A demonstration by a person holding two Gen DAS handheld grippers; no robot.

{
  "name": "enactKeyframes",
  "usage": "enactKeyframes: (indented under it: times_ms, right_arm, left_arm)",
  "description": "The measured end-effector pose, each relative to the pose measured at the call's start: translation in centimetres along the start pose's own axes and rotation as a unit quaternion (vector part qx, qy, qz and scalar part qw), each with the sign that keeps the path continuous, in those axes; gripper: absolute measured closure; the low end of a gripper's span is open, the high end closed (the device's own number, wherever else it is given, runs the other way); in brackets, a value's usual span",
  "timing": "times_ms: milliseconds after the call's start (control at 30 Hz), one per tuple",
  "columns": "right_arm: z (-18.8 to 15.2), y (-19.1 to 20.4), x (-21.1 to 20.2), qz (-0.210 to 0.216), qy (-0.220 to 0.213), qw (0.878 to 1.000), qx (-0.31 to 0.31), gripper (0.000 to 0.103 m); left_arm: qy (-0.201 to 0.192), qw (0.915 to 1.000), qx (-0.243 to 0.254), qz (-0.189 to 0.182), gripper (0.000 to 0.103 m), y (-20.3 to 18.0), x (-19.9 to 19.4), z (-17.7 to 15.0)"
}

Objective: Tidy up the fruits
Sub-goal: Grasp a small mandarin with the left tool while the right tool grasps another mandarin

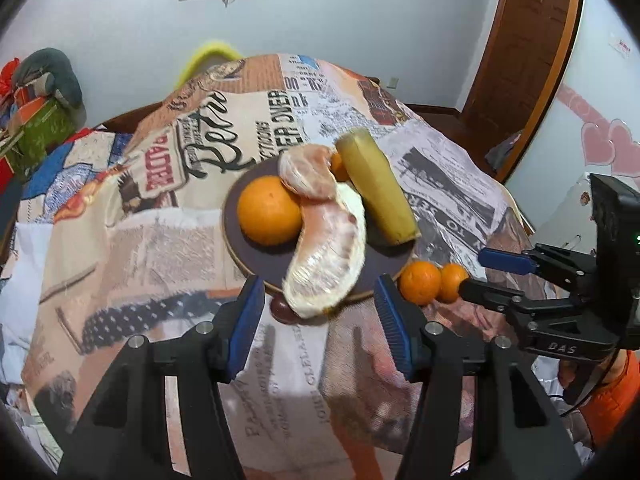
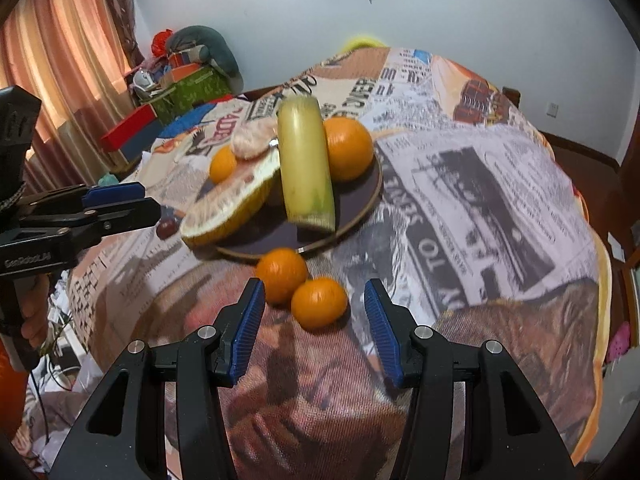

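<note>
A dark round plate [image 1: 256, 256] [image 2: 360, 204] on the newspaper-print tablecloth holds a large orange [image 1: 269, 210] [image 2: 348, 148], a pomelo wedge [image 1: 332, 256] [image 2: 232, 208], a peeled pomelo piece [image 1: 306, 172] [image 2: 250, 140], a small orange [image 2: 223, 164] and a yellow-green cane piece [image 1: 376, 188] [image 2: 306, 168]. Two small oranges [image 1: 420, 282] [image 2: 318, 302] lie on the cloth beside the plate. A dark red fruit [image 1: 282, 310] [image 2: 166, 228] lies by the plate rim. My left gripper [image 1: 320, 312] [image 2: 136, 202] is open and empty near the wedge. My right gripper [image 2: 314, 320] [image 1: 472, 276] is open around the two oranges.
The table [image 2: 480, 184] has a rounded edge dropping off at right and front. A cluttered pile of boxes and bags [image 2: 180, 76] stands at the back left by curtains. A wooden door [image 1: 520, 40] is at the back right.
</note>
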State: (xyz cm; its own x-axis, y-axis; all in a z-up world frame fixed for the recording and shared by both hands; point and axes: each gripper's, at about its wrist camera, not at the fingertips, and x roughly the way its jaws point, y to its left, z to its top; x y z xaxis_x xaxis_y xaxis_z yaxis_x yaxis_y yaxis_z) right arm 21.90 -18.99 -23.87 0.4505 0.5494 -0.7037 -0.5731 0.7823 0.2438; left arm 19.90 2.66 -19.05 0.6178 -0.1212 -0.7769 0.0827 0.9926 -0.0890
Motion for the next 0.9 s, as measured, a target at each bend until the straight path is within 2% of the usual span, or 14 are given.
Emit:
enactKeyframes:
  times_ms: [233,433,567,900]
  right_arm:
    - [-0.8,-0.4,1.5,0.001,0.014,1.0,0.01,0.055]
    - [-0.9,-0.6,1.9,0.027,0.009,0.999,0.015,0.055]
    - [-1.1,-0.5,1.6,0.032,0.006,0.999,0.006,0.072]
    - [-1.6,-2.5,-1.3,0.008,-0.02,0.999,0.025,0.072]
  left_arm:
    - [0.013,0.9998,0.011,-0.008,0.046,-1.4,1.4,-0.4]
    - [0.016,0.9994,0.02,-0.025,0.046,-2.8,2.0,-0.2]
    - [0.027,0.9988,0.028,-0.029,0.046,-3.8,2.8,-0.2]
    - [0.044,0.997,0.044,-0.046,0.047,-6.9,5.2,0.0]
